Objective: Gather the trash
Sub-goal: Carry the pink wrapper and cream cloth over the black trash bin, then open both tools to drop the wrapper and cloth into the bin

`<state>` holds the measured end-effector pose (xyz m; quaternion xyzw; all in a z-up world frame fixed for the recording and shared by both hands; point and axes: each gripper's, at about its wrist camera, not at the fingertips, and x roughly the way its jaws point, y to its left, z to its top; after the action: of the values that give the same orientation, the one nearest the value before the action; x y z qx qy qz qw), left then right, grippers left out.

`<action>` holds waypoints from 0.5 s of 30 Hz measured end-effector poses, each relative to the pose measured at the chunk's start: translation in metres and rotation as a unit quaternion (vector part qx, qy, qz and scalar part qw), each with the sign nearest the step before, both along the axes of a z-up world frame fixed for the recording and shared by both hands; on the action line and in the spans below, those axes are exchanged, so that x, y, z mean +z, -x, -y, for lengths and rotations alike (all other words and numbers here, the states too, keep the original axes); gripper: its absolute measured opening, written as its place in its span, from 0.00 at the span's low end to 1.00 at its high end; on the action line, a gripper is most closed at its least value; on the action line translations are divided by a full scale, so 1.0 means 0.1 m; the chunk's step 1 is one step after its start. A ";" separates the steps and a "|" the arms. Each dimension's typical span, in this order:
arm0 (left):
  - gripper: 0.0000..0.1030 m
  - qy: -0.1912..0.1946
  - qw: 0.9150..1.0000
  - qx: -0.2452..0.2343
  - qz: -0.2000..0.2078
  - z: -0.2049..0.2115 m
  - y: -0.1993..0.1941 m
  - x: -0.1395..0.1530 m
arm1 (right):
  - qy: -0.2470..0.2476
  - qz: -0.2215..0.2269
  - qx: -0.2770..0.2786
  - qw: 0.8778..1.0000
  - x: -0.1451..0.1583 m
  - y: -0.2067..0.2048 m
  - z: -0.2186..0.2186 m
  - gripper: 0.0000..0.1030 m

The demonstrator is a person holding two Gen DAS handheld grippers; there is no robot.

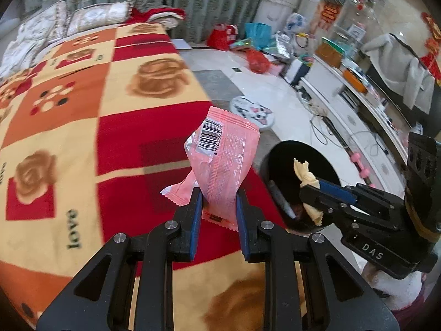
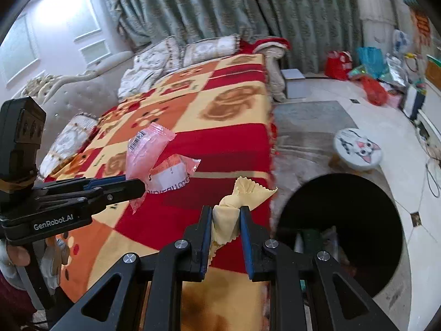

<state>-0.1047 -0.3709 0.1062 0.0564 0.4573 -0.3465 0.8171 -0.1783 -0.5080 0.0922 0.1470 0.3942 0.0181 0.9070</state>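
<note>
The patterned bed blanket point(image 2: 193, 115) fills the room's near side; beside it on the floor sits the black bin point(image 2: 344, 220); left gripper point(image 1: 217, 201) clamps a pink wrapper point(image 1: 223, 154); right gripper point(image 2: 226, 218) pinches a yellow wrapper point(image 2: 228, 215); best bring each squarely over the bin's mouth before letting go, since light wrappers may drift

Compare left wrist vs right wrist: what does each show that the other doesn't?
Left wrist only: a white low cabinet along the right wall with cables on the floor before it, a pink dumbbell, a pen-like item inside the bin.

Right wrist only: the padded headboard and white wall panels behind the bed.

Both: left gripper shut on the pink wrapper, right gripper shut on the yellow wrapper, black bin on the floor, patterned blanket, cat-face stool, curtains.
</note>
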 end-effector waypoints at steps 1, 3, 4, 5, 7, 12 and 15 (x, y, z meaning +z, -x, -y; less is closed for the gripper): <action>0.21 0.002 1.000 -0.006 -0.003 0.08 0.01 0.00 | 0.000 -0.001 -0.005 1.000 -0.01 0.02 0.04 0.19; 0.21 0.003 1.000 -0.015 -0.005 0.20 0.03 -0.01 | -0.003 -0.003 -0.018 1.000 -0.02 0.06 0.16 0.19; 0.21 0.004 1.000 -0.021 -0.008 0.27 0.04 -0.02 | -0.003 -0.003 -0.022 1.000 -0.03 0.08 0.21 0.19; 0.21 0.005 1.000 -0.025 -0.010 0.34 0.04 -0.02 | -0.004 -0.004 -0.027 1.000 -0.03 0.11 0.26 0.19; 0.21 0.004 0.999 -0.033 -0.011 0.46 0.05 -0.03 | -0.005 -0.005 -0.038 0.999 -0.04 0.14 0.37 0.19; 0.21 0.003 0.998 -0.054 -0.020 0.72 0.08 -0.08 | -0.008 -0.012 -0.062 0.998 -0.10 0.20 0.58 0.19; 0.21 0.006 0.997 -0.063 -0.034 0.88 0.08 -0.14 | -0.012 -0.014 -0.074 0.997 -0.13 0.23 0.70 0.19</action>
<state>-0.1128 -0.4587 0.0924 0.0687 0.4779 -0.4021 0.7780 -0.2015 -0.5776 0.0794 0.1873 0.3949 -0.0466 0.8982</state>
